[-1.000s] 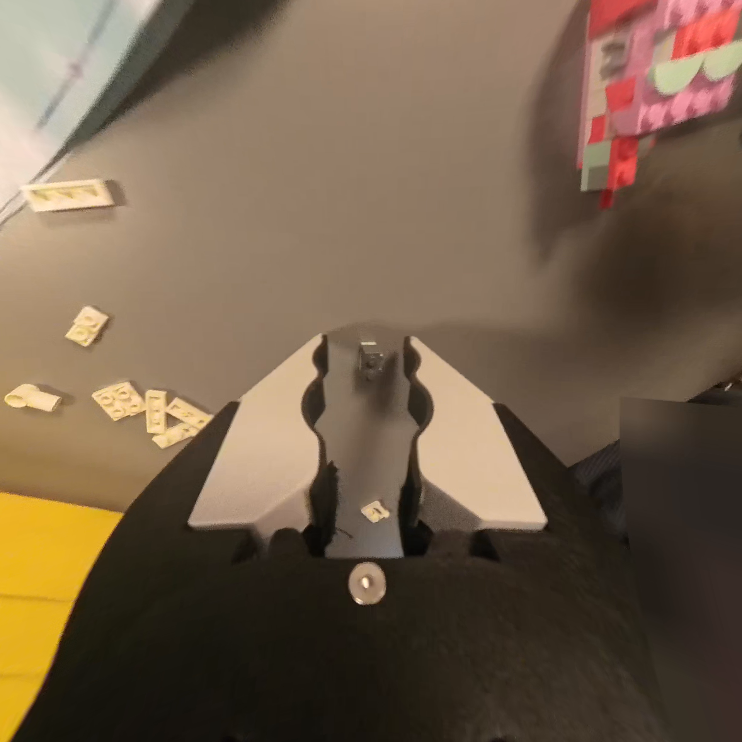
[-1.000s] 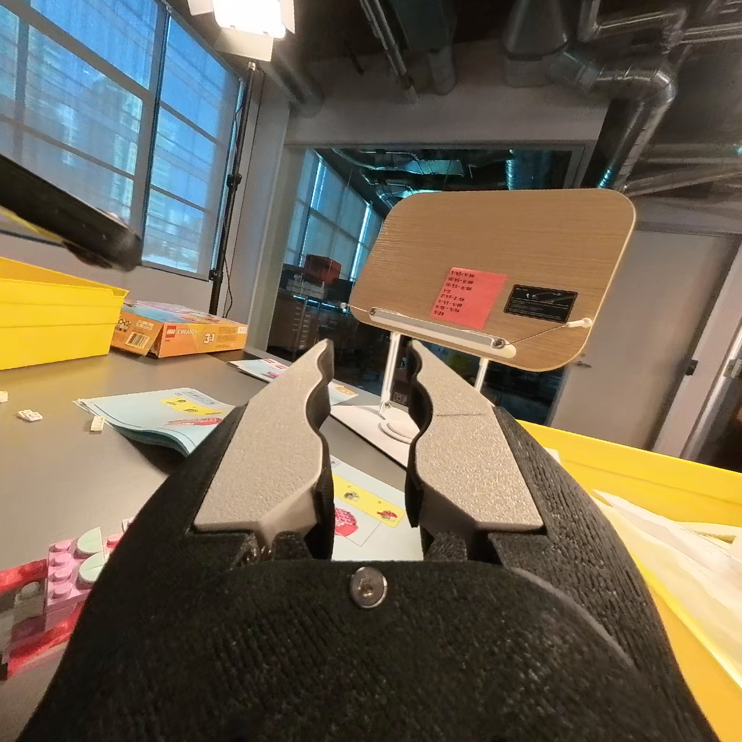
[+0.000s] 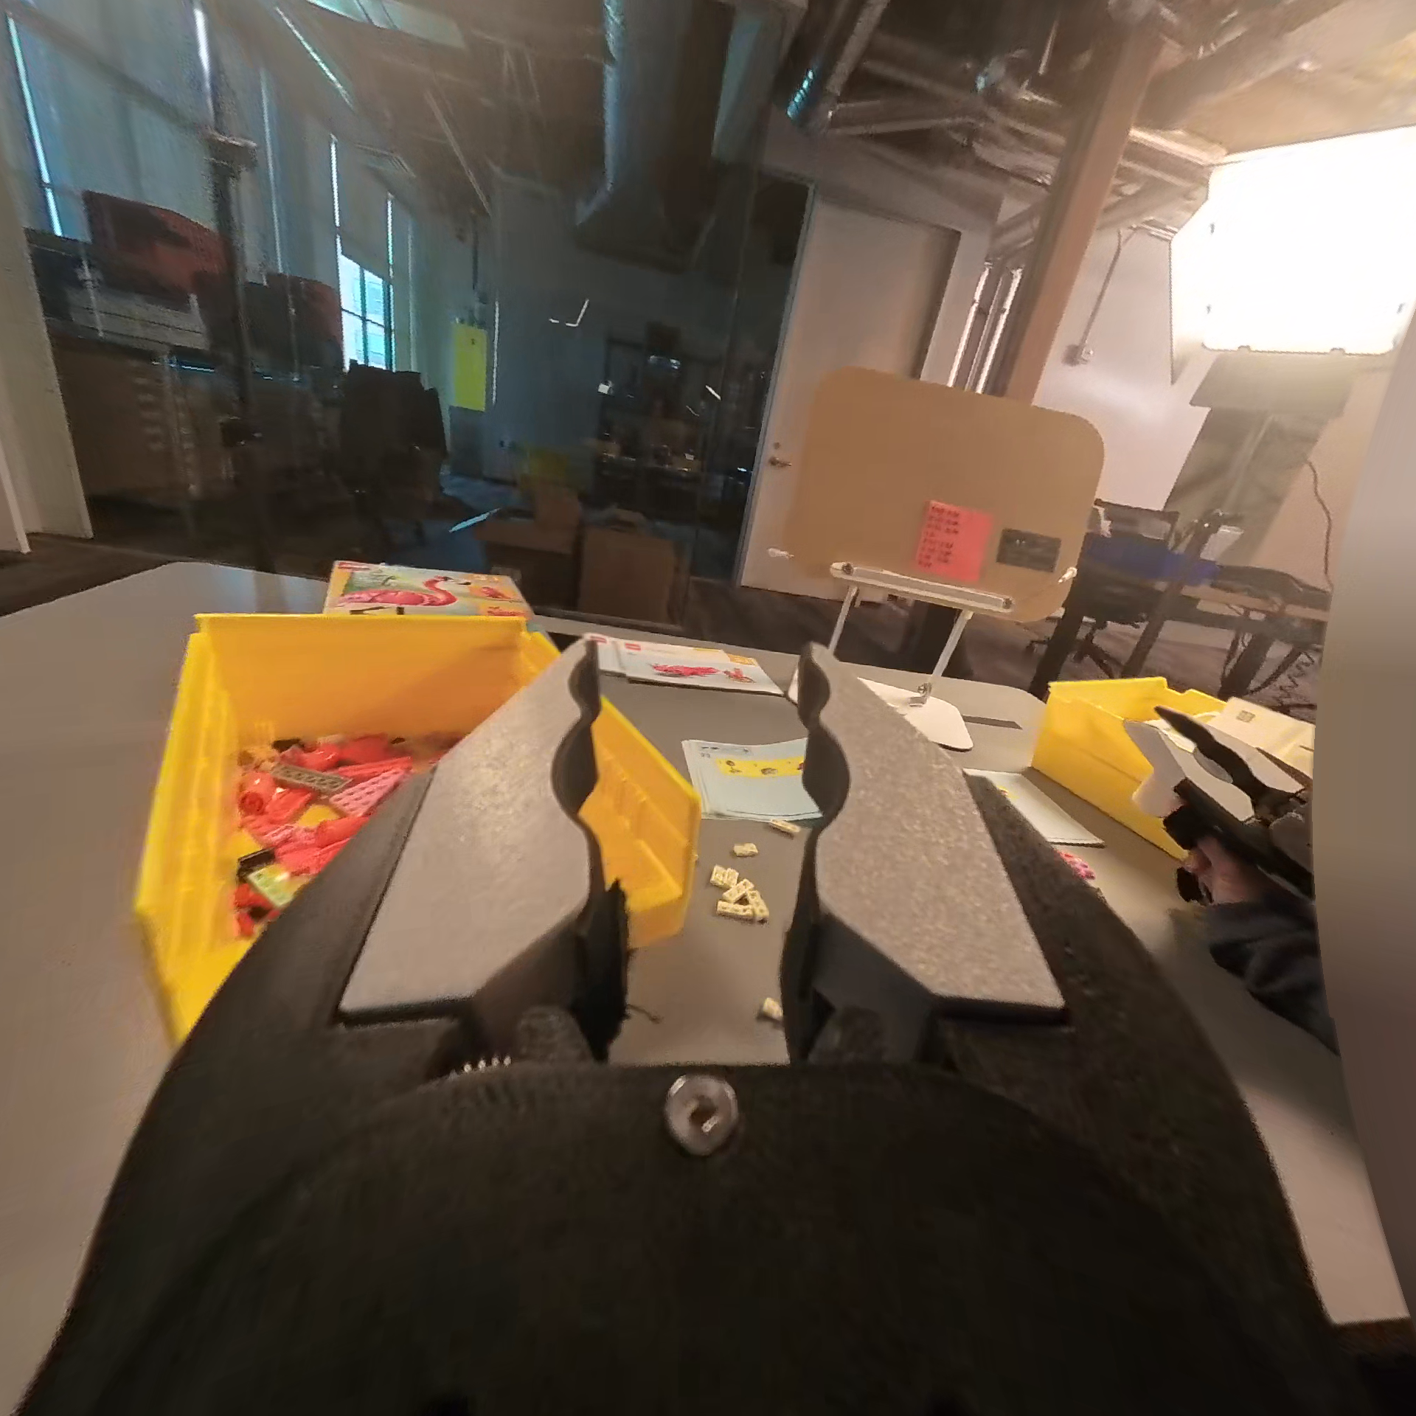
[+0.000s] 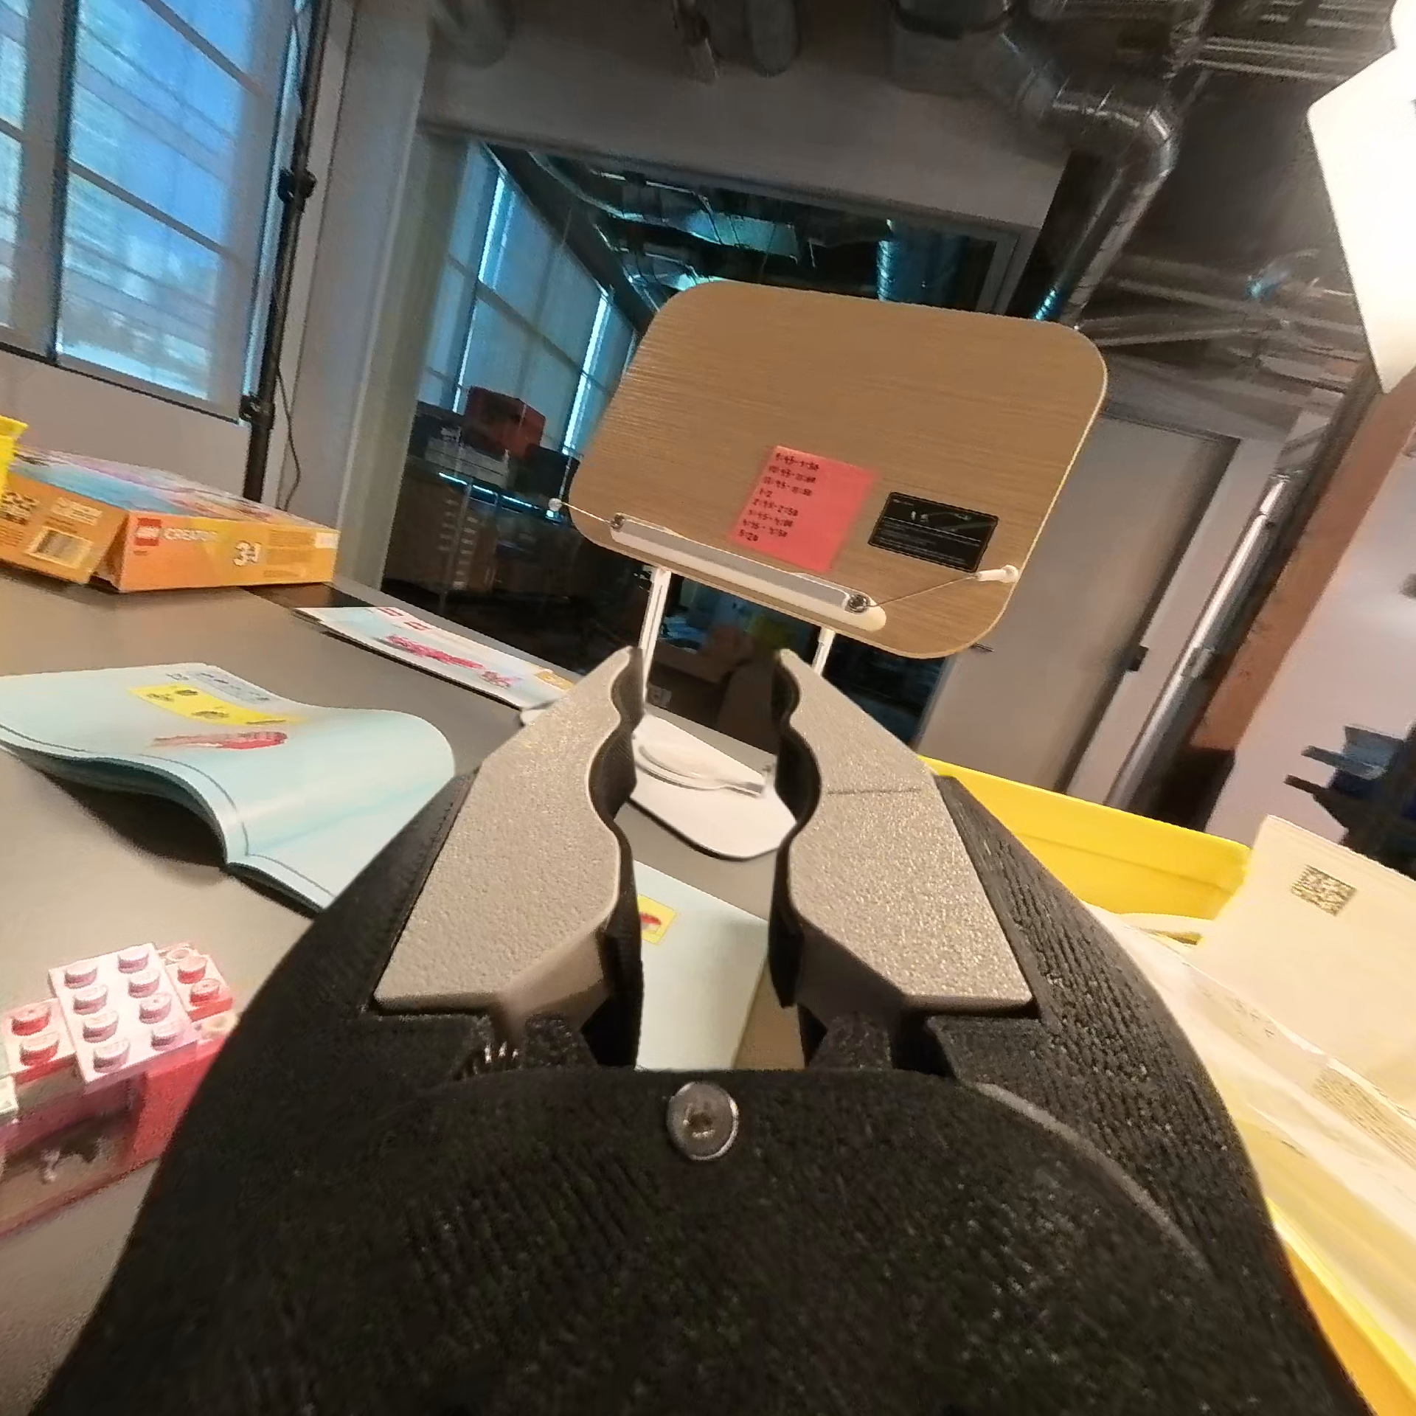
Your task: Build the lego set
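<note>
Left wrist view: open, empty left claw [image 3: 697, 674] above cream bricks [image 3: 739, 893].

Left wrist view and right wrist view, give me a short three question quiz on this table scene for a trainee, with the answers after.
1. True or false: the left gripper has a brick clamped between its fingers.
2. Which lies left of the left gripper? A) yellow bin of red and pink bricks B) wooden book stand C) open booklet
3. Fill in: in the right wrist view, the studded pink brick assembly sits on the ____ side of the right gripper.

Key:
1. False. Its jaws stand open with nothing between them; small cream pieces lie on the grey table below.
2. A.
3. Left.
</note>
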Demonstrator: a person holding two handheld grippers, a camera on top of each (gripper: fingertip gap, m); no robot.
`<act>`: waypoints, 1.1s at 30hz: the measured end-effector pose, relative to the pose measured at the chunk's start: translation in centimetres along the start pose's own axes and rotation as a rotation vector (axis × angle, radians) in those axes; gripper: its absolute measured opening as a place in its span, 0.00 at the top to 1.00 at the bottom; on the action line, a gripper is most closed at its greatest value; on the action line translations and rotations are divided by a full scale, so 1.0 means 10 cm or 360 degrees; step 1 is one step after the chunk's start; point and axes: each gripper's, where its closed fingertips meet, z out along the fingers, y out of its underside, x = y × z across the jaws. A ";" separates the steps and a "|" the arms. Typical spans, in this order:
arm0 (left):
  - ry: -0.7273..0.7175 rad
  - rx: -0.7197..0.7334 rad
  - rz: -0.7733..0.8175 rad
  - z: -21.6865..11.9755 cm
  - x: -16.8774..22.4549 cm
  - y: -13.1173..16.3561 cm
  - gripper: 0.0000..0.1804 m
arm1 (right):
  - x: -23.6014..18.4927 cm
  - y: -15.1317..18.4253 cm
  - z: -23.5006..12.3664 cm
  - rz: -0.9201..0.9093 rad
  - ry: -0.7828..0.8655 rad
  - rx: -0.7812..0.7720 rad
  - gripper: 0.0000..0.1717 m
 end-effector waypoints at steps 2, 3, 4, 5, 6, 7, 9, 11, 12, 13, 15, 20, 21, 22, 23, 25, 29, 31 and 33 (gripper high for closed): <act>-0.0033 0.0032 -0.0007 -0.12 -0.10 -0.04 0.71 | 0.02 0.01 0.00 -0.0015 0.0024 -0.0015 0.82; -0.0053 0.0050 -0.0004 -0.19 -0.15 -0.06 0.70 | 0.03 0.02 0.00 -0.0018 0.0036 -0.0022 0.82; -0.0074 0.0067 0.0002 -0.25 -0.20 -0.08 0.70 | 0.05 0.03 0.00 -0.0021 0.0050 -0.0032 0.82; -0.0095 0.0082 0.0010 -0.32 -0.25 -0.11 0.69 | 0.06 0.04 0.00 -0.0023 0.0064 -0.0040 0.82; -0.0117 0.0093 0.0021 -0.38 -0.30 -0.12 0.69 | 0.07 0.05 0.01 -0.0027 0.0080 -0.0046 0.82; -0.0136 0.0104 0.0032 -0.43 -0.34 -0.13 0.68 | 0.09 0.05 0.01 -0.0031 0.0097 -0.0051 0.82; -0.0173 0.0123 0.0042 -0.54 -0.42 -0.14 0.67 | 0.11 0.06 0.02 -0.0041 0.0126 -0.0058 0.82; -0.0197 0.0133 0.0045 -0.63 -0.49 -0.12 0.65 | 0.11 0.06 0.03 -0.0057 0.0145 -0.0064 0.82; -0.0206 0.0131 0.0043 -0.67 -0.52 -0.10 0.65 | 0.11 0.07 0.03 -0.0068 0.0152 -0.0070 0.82; -0.0216 0.0128 0.0039 -0.71 -0.55 -0.07 0.64 | 0.11 0.07 0.04 -0.0081 0.0158 -0.0076 0.82; -0.0235 0.0114 0.0029 -0.76 -0.61 0.00 0.63 | 0.11 0.08 0.04 -0.0101 0.0170 -0.0087 0.82; -0.0185 0.0058 0.0000 -0.73 -0.55 0.27 0.62 | 0.18 0.08 0.05 -0.0062 0.0228 -0.0072 0.82; -0.0151 0.0043 0.0009 -0.66 -0.48 0.34 0.62 | 0.20 0.07 0.05 -0.0047 0.0239 -0.0064 0.82; -0.0103 0.0027 0.0021 -0.58 -0.38 0.41 0.62 | 0.20 0.07 0.06 -0.0037 0.0245 -0.0057 0.82; -0.0050 0.0014 0.0034 -0.47 -0.28 0.47 0.62 | 0.19 0.06 0.07 -0.0031 0.0246 -0.0050 0.82; 0.0006 -0.0020 0.0076 -0.21 -0.10 0.59 0.63 | 0.16 0.04 0.11 -0.0031 0.0231 -0.0027 0.84; 0.0334 -0.0005 0.0212 0.47 0.50 0.71 0.72 | 0.13 0.05 0.16 -0.0063 0.0248 -0.0031 0.96; 0.0471 0.0055 0.0333 0.85 0.77 0.72 0.78 | 0.24 0.16 0.18 -0.0111 0.0359 -0.0142 0.99; 0.0593 0.0124 0.0427 1.23 1.01 0.72 0.85 | 0.25 0.17 0.18 -0.0099 0.0345 -0.0149 0.99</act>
